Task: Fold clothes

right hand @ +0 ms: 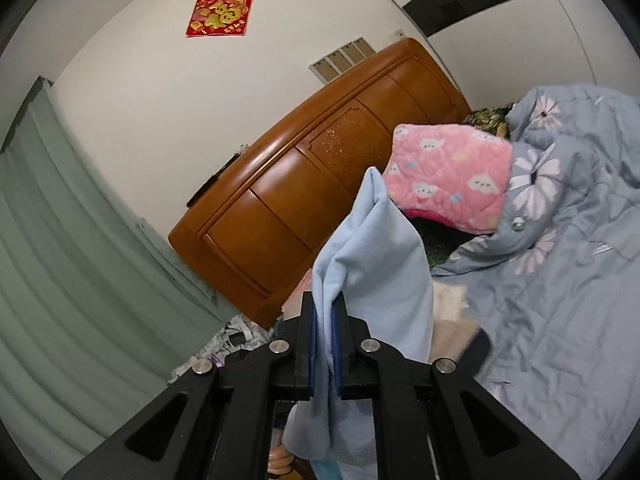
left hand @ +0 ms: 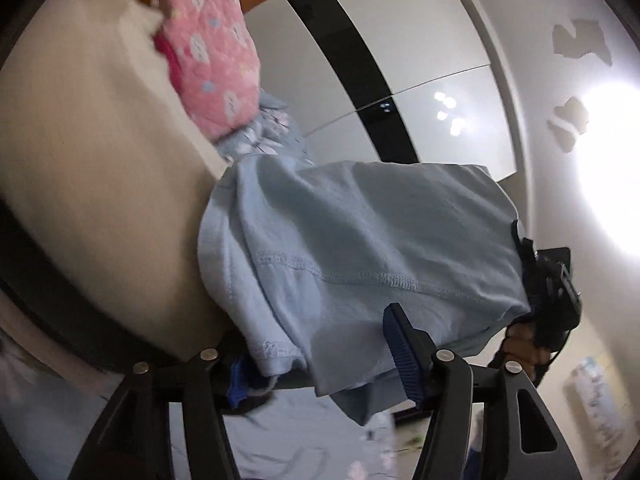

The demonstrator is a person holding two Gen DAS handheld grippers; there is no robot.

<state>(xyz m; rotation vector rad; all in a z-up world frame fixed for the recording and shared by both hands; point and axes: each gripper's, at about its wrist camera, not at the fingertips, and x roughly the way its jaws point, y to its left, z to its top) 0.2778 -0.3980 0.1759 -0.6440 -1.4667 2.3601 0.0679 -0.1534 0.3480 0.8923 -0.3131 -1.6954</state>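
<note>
The light blue garment [left hand: 360,240] hangs in the air above the bed [right hand: 560,320], pinched between the pressed-together fingers of the right gripper [right hand: 325,344] and draped across the spread fingers of the left gripper [left hand: 320,364], near a pink blanket [right hand: 452,176].

- The left wrist view looks out from just behind its own fingers, tilted steeply upward toward the white wardrobe doors [left hand: 432,92] and ceiling, with the light blue garment [left hand: 360,248] filling the near field.
- The right wrist view sits just behind its closed fingers, rolled sideways, facing the wooden headboard [right hand: 320,176] across the bed.
- Both views share the pink cloud-print pillow [left hand: 212,60] [right hand: 452,180] beside the headboard, the flowered quilt [right hand: 560,240] and the garment.
</note>
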